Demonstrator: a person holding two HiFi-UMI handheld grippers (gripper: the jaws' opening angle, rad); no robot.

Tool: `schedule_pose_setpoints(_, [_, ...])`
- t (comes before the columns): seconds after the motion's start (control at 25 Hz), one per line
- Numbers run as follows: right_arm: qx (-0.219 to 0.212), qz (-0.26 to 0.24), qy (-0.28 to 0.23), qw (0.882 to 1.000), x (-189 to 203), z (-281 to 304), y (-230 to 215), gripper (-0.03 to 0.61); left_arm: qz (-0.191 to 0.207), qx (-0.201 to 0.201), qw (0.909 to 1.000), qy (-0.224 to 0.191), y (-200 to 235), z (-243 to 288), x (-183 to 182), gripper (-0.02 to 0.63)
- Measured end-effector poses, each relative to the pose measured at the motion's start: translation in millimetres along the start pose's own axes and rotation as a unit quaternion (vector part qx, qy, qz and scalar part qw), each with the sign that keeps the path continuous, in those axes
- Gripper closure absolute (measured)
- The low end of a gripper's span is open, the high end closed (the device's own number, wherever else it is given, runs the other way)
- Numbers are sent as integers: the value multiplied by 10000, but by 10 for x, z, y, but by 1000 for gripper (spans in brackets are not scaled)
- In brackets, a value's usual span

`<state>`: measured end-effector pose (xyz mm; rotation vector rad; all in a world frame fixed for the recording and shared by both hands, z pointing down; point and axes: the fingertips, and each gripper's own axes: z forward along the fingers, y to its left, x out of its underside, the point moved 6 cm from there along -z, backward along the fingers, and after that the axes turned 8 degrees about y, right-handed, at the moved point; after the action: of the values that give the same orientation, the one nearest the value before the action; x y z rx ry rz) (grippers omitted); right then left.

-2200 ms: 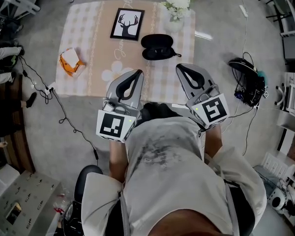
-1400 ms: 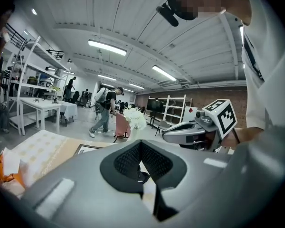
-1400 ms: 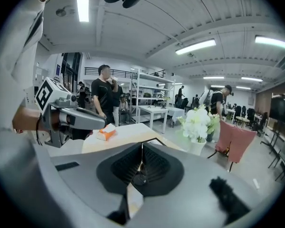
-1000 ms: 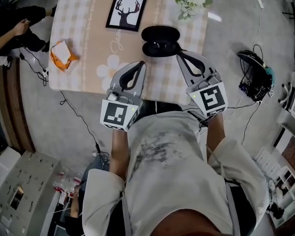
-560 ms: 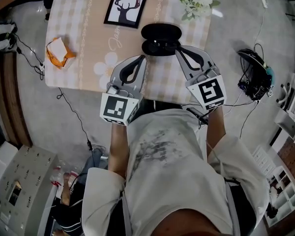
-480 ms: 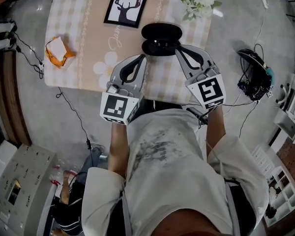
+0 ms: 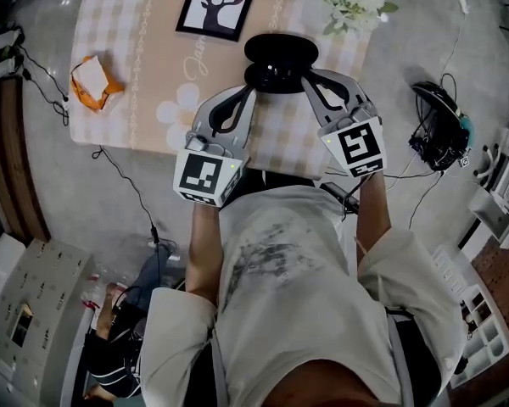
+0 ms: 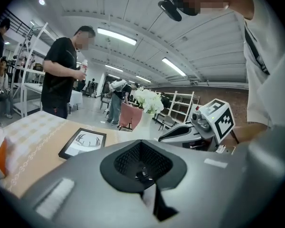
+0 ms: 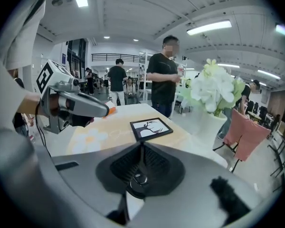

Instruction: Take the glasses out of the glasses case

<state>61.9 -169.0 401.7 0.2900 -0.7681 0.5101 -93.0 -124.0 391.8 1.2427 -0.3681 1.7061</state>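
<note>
We hold left gripper (image 7: 251, 93) and right gripper (image 7: 310, 75) flanking the open glasses case (image 7: 280, 49) on the counter (image 7: 144, 66). Both sets of fingers are closed and empty, apparently staged to reach in.

Glasses case (image 7: 280, 58) lies on table (image 7: 153, 66), right of framed picture (image 7: 219, 2).

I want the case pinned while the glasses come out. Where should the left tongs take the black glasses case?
Probably the left end of its near half, approached from the person's side. The glasses case lies open with the lid flipped to the far side, leaving the near rim exposed, and the left tongs sit beside that end.
</note>
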Motion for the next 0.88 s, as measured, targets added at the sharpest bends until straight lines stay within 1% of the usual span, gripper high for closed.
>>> schedule_pose_setpoints(0.4, [-77,-341,353,9988,122,234,6,549,-127,-14,9998,132,77,105,139,606])
schedule_pose_setpoints(0.56, [-92,-686,624,9957,204,352,14,543,-188,-33,9997,178,108,153,205,606])
schedule_pose_setpoints(0.88, [-226,-952,851,9916,316,529,44,534,-272,-36,9993,241,144,264,325,606])
